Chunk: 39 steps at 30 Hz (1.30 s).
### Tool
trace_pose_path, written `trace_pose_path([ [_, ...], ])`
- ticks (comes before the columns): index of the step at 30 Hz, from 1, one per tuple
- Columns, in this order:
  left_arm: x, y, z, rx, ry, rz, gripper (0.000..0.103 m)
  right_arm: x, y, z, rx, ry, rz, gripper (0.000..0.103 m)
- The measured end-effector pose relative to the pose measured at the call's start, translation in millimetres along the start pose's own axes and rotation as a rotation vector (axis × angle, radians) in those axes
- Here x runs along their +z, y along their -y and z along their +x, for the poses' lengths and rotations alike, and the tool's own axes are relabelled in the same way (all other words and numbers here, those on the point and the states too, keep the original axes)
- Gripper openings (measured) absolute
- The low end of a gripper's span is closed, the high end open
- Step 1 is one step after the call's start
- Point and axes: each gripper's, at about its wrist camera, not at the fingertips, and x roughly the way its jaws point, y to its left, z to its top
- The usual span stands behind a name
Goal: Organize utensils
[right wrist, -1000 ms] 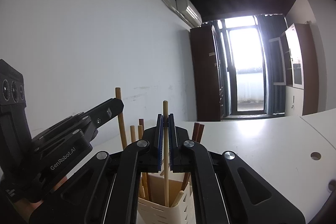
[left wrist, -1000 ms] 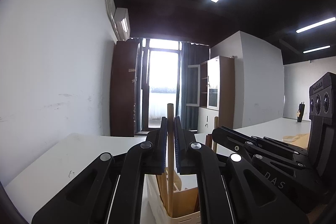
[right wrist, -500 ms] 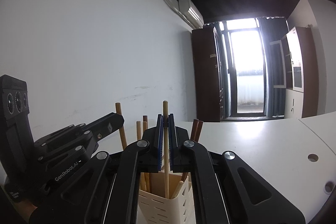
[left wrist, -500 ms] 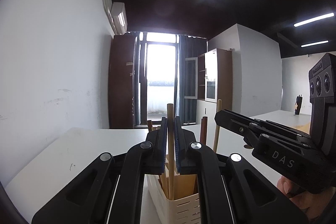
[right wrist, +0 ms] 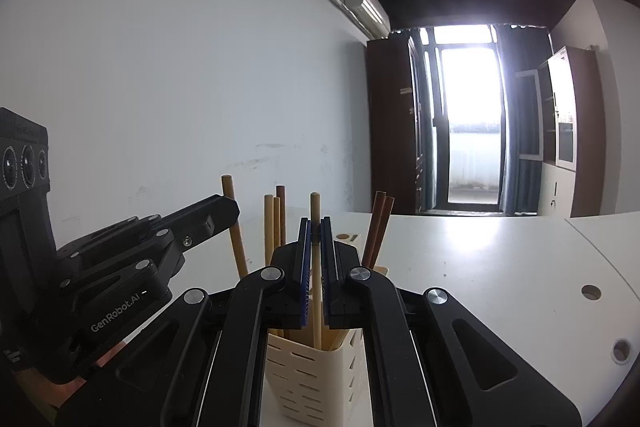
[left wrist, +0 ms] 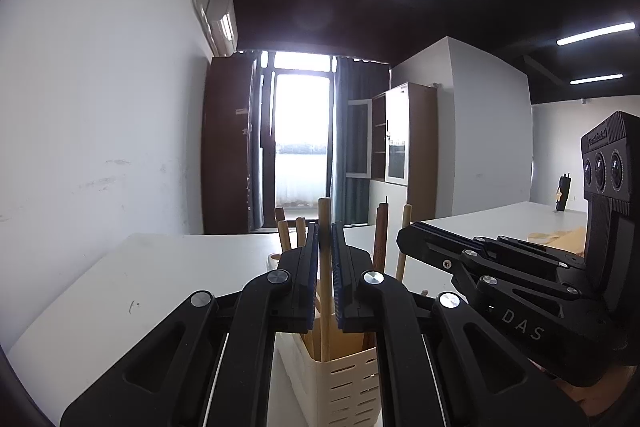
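Wooden sticks fill my view — the left gripper (left wrist: 325,227) is clamped on one light chopstick (left wrist: 325,267), upright between its jaws, lower end down inside the cream slotted holder (left wrist: 344,383) just below them. My right gripper (right wrist: 315,223) pinches a second chopstick (right wrist: 315,287) the same way over that holder (right wrist: 308,379), which stands on the white table (right wrist: 480,259).

Black left gripper (left wrist: 325,259) with blue pads, silver screws.
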Motion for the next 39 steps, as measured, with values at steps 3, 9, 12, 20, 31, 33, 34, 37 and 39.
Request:
trace_pose_path([
  [3,0.0,-1.9,2.1,-0.005,-0.016,-0.009,0.006,-2.9,-1.3,-0.3,-0.006,-0.013,-0.005,0.005],
  [9,-2.1,-1.5,-0.1,-0.004,-0.025,-0.007,0.006,-5.3,1.9,-2.8,-0.028,-0.018,-0.005,0.005],
  [12,-3.2,-1.1,0.2,-0.008,-0.033,-0.011,0.006,-6.0,4.1,-3.2,-0.033,-0.025,-0.003,0.005],
  [20,3.8,-6.5,-12.9,-0.025,-0.012,-0.033,0.009,-5.8,11.7,-7.4,-0.053,-0.020,0.020,0.014],
  [31,3.2,-8.5,-30.9,-0.027,-0.062,-0.041,0.022,-9.9,19.8,-19.9,-0.085,-0.028,0.046,0.033],
  [33,1.9,-5.7,-34.5,-0.032,-0.076,-0.037,0.028,-14.2,21.8,-23.2,-0.095,-0.040,0.060,0.034],
  [34,0.6,-4.4,-36.3,-0.033,-0.083,-0.037,0.030,-16.4,23.3,-24.7,-0.096,-0.048,0.070,0.035],
  [37,-4.9,-1.0,-41.3,-0.038,-0.110,-0.033,0.034,-22.7,26.7,-27.9,-0.104,-0.072,0.095,0.039],
  [39,-10.7,-0.5,-45.1,-0.038,-0.127,-0.037,0.036,-26.0,27.8,-29.9,-0.108,-0.082,0.107,0.041],
])
